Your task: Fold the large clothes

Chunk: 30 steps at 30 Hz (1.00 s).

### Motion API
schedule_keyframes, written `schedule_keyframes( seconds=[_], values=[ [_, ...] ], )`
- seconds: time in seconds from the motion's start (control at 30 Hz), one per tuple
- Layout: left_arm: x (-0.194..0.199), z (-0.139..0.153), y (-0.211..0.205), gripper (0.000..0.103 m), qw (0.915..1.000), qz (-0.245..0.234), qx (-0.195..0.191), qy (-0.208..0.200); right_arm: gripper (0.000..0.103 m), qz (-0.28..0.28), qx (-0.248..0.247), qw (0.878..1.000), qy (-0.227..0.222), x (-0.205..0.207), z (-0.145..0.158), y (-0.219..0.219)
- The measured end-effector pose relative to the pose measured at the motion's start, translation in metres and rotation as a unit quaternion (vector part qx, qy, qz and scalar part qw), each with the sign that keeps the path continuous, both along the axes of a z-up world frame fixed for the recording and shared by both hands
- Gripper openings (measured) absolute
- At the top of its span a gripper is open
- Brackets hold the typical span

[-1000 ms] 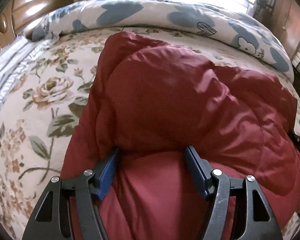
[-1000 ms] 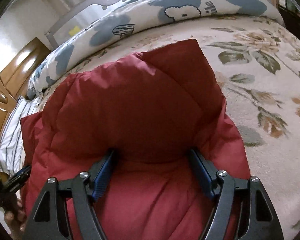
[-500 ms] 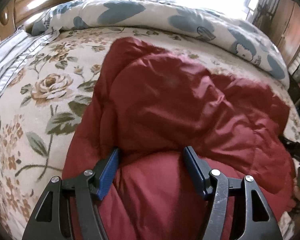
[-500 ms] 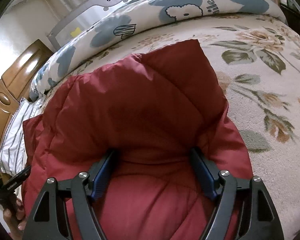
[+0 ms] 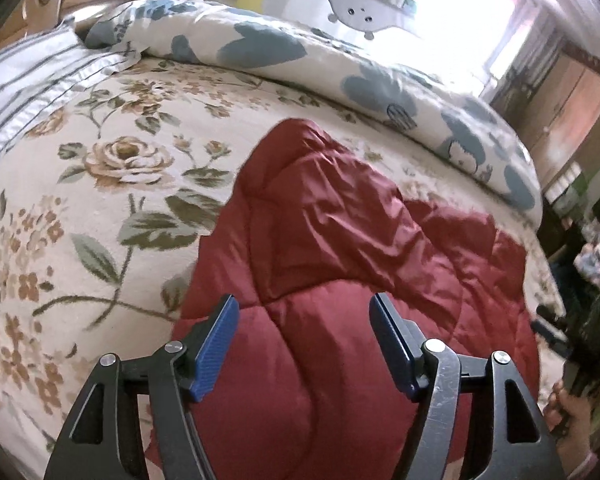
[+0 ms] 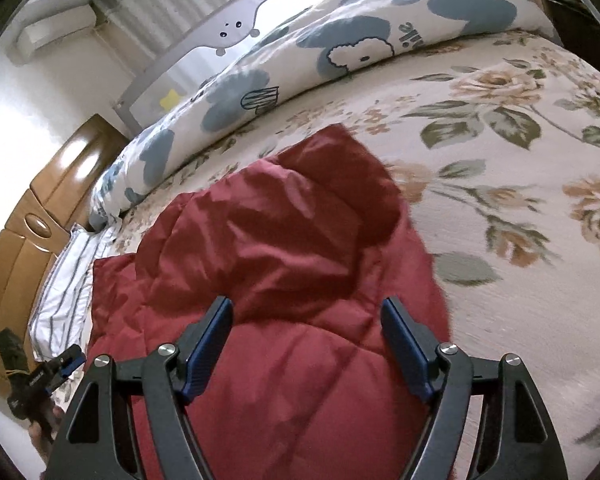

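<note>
1. Now my left gripper [image 5: 303,312] hangs over the red coat [image 5: 340,240], jaws wide apart, holding nothing.
2. My right gripper [image 6: 307,314] hangs over it too, jaws wide apart and bare.
3. That coat lies folded and puffy on the flowery bed [image 5: 80,184], near the blue-spotted quilt [image 5: 300,56].

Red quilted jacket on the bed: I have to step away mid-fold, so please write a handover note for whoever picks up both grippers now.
Left gripper: open, holding nothing, above the near part of the red quilted jacket.
Right gripper: open, holding nothing, above the same jacket.
The jacket lies on the floral bedspread, its far portion already folded over onto the body.
Left: judge whether another fold is needed, then smooth it.
</note>
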<state>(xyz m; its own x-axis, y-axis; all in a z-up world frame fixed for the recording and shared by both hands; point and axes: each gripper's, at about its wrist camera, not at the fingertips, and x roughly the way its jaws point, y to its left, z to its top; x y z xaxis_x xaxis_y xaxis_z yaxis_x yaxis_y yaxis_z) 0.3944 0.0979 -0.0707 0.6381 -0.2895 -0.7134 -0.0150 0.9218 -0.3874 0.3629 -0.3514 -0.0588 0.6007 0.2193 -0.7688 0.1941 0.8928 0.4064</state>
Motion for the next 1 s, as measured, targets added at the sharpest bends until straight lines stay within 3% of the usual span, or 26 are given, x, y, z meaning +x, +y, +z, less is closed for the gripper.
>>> schedule_keyframes(
  seconds=[0.27, 0.53, 0.7, 0.77, 0.87, 0.93, 0.97, 1.0],
  values=[
    [0.005, -0.021, 0.036, 0.081, 0.9961, 0.022, -0.081, 0.026, 0.085, -0.037, 0.057, 0.997, 0.029, -0.012, -0.019, -0.041],
    [0.018, -0.048, 0.057, 0.082, 0.989, 0.048, -0.13, 0.052, 0.088, -0.024, 0.103, 0.993, 0.054, -0.015, -0.047, -0.045],
    [0.041, -0.08, 0.051, 0.088, 0.9814, 0.031, -0.161, 0.1, 0.092, -0.022, 0.131, 0.989, 0.063, -0.012, -0.06, -0.044],
    [0.048, -0.091, 0.048, 0.098, 0.9783, 0.027, -0.175, 0.108, 0.093, -0.015, 0.143, 0.987, 0.067, -0.009, -0.065, -0.042],
    [0.06, -0.105, 0.046, 0.1, 0.9719, 0.019, -0.202, 0.12, 0.093, -0.002, 0.153, 0.986, 0.072, -0.006, -0.068, -0.037],
    [0.066, -0.109, 0.044, 0.095, 0.9701, 0.01, -0.21, 0.121, 0.093, 0.004, 0.159, 0.985, 0.073, -0.004, -0.07, -0.035],
    [0.067, -0.109, 0.043, 0.083, 0.9701, 0.005, -0.213, 0.116, 0.092, 0.01, 0.16, 0.984, 0.077, -0.003, -0.071, -0.032],
    [0.068, -0.109, 0.042, 0.079, 0.9698, -0.003, -0.216, 0.114, 0.092, 0.014, 0.159, 0.984, 0.079, -0.002, -0.071, -0.028]
  ],
)
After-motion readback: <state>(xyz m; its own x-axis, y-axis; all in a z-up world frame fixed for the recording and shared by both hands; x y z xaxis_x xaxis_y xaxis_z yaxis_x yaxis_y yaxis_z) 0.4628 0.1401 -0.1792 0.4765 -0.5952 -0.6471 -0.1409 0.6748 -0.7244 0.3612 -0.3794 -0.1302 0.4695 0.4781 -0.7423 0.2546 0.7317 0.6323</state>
